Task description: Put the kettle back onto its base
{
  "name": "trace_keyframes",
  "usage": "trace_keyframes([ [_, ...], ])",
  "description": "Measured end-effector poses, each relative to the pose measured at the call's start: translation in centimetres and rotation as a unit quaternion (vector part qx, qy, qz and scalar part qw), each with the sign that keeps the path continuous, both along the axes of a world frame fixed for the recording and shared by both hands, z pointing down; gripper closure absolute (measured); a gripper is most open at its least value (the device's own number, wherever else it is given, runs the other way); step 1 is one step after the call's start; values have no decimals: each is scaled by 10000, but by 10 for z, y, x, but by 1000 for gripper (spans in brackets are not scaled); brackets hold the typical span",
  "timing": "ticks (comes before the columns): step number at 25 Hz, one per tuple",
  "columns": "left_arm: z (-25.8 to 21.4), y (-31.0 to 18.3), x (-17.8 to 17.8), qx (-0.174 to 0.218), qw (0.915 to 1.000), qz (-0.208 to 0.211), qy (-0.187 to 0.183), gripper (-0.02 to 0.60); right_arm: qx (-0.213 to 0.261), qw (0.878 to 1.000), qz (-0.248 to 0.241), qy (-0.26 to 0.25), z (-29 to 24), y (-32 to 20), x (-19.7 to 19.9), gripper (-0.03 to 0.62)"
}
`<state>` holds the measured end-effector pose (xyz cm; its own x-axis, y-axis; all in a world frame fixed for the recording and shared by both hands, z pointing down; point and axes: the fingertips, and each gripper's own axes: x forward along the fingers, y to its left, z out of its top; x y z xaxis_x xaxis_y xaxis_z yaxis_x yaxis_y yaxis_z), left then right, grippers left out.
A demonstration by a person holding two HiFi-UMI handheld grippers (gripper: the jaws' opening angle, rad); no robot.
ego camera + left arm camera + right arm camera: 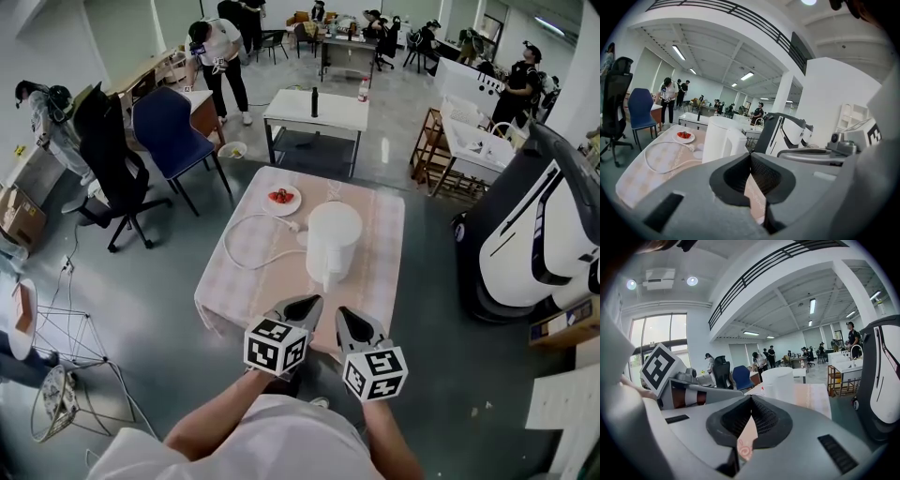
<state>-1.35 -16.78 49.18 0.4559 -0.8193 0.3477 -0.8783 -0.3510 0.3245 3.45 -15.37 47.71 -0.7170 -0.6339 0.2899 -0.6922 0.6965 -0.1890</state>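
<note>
**Head view with both gripper views.** The white cylindrical plastic kettle (333,242) stands upright near the middle of the pink chequered tablecloth (234,286). Its handle (328,276) is turned to 6 o'clock, toward me. At the kettle's 9 o'clock lies a looped white power cord (236,251) with its plug (298,225). At 11 o'clock sits a small white plate of red food (282,199). The cord runs in at the kettle's foot, and I cannot make out the base as a separate thing.

My left gripper (315,300) and right gripper (343,313) hover at the kettle's 6 o'clock, near the table's edge. Each has its jaws pressed together on nothing.

I judge the kettle stiff and smooth-walled, so slippery on the body; its weight depends on water I cannot see. The handle looks the soundest place to clamp, keeping the kettle upright.

No brand or label is legible on the kettle. The grippers' cubes carry only black-and-white square patterns.
</note>
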Motion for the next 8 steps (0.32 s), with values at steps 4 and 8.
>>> trace_keyframes([
  [4,1,-2,2,-9,10000,16,-9,574,15,10000,18,17,0,-2,2,589],
  [8,1,-4,5,-17,10000,34,-28,574,8,10000,31,32,1,-4,5,589],
])
